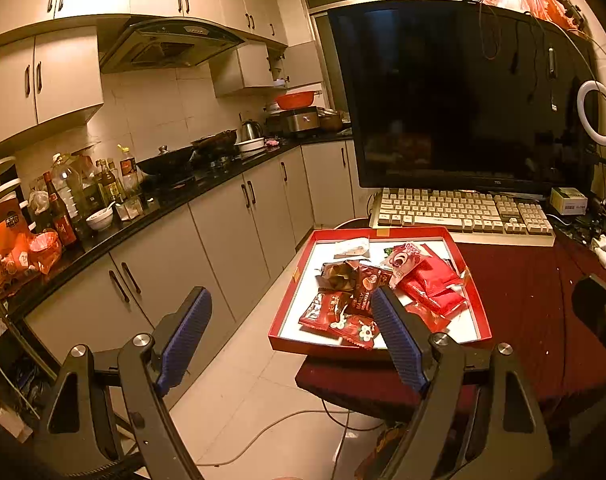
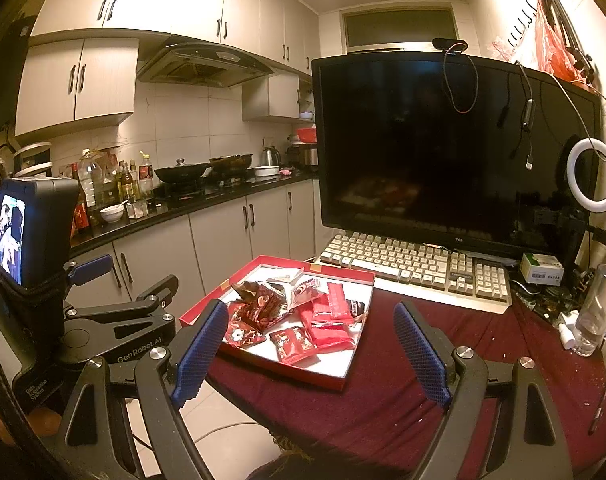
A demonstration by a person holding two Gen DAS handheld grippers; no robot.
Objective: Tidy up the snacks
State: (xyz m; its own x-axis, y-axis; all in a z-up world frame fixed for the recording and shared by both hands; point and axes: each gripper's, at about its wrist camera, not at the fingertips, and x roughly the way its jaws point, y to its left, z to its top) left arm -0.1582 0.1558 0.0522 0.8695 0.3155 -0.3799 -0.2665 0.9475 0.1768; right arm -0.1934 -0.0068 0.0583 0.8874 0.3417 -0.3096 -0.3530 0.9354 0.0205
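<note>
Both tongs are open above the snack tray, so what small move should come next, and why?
Probably ease the right tongs forward and down onto a loose red packet at the near edge of the red tray. Both tongs are open and empty, the snacks lie jumbled, and that packet sits apart from the pile.

A table draped in a dark red cloth [image 2: 403, 380] stands just ahead of the hand-held grippers. On it rest a shallow red box [image 2: 223, 286] ahead and to the left, a beige keyboard [image 2: 419, 270] beyond it, and a clear glass [image 2: 595, 308] far right.
</note>
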